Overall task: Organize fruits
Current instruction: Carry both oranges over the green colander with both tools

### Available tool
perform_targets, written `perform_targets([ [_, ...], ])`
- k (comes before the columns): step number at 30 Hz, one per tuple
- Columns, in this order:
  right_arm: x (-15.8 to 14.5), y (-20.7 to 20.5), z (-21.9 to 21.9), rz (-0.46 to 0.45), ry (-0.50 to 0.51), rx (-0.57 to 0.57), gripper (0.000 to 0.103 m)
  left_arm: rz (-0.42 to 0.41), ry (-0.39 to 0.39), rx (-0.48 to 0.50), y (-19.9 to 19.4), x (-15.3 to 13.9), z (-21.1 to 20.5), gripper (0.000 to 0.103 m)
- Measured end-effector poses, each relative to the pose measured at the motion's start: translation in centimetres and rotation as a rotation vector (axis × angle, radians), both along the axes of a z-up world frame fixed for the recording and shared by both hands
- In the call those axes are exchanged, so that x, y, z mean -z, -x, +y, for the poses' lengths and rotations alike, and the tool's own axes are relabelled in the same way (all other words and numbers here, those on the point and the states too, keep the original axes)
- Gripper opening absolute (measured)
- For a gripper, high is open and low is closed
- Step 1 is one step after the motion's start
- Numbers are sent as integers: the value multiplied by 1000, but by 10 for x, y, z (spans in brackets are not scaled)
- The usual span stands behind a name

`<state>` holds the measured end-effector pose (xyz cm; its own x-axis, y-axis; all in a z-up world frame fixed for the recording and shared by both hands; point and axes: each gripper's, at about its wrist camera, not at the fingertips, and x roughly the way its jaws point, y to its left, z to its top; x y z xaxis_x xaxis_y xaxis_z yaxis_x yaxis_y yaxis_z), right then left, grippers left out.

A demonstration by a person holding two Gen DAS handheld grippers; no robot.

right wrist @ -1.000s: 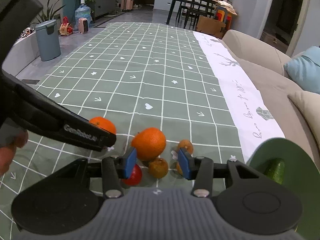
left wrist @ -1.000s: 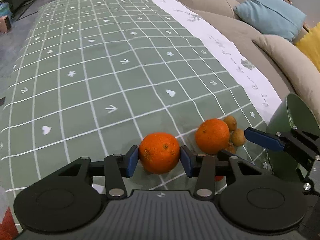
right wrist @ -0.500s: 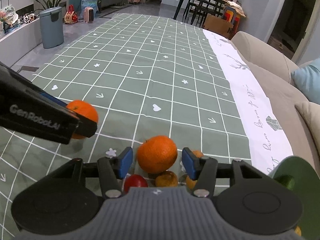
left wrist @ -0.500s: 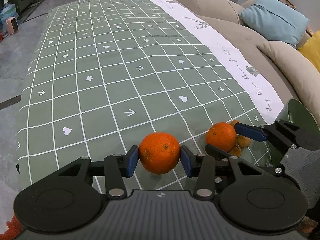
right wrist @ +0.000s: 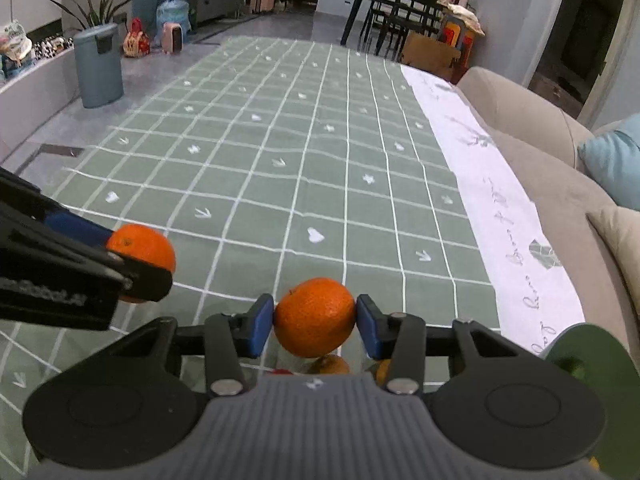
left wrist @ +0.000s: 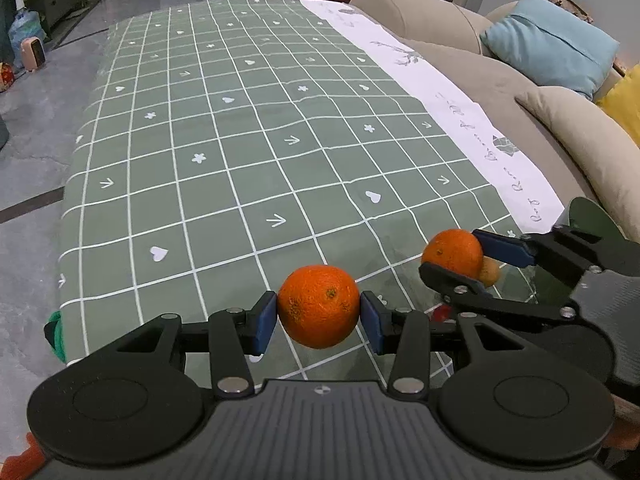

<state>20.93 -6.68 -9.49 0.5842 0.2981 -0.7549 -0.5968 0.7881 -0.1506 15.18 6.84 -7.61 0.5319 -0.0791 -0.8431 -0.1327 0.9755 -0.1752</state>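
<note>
My left gripper (left wrist: 319, 316) is shut on an orange (left wrist: 319, 306) and holds it above the green checked tablecloth (left wrist: 248, 152). My right gripper (right wrist: 315, 322) is shut on a second orange (right wrist: 315, 317), also lifted off the cloth. Each view shows the other gripper's orange: the right one in the left wrist view (left wrist: 452, 254), the left one in the right wrist view (right wrist: 142, 252). Small brown fruits (right wrist: 330, 365) and a red fruit (right wrist: 281, 371) lie on the cloth under the right gripper. A green bowl (right wrist: 592, 356) stands at the right.
A beige sofa (left wrist: 540, 128) with a blue cushion (left wrist: 552, 44) runs along the right side of the table. A white runner (left wrist: 440, 92) covers the cloth's right edge. The table's left edge drops to the grey floor (left wrist: 32, 160). A bin (right wrist: 98, 64) stands far left.
The right gripper closed on the second orange and lifted it off the pile. The left gripper rose further with its orange. Both views now look from higher up.
</note>
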Motion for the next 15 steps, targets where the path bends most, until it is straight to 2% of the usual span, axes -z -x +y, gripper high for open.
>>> perform_targets([
  [7, -37, 26, -16, -18, -80, 23, 42, -40, -6, 1, 15, -22, -5, 51],
  [15, -69, 55, -50, -13, -168, 96, 42, -82, -15, 62, 30, -46, -32, 51],
])
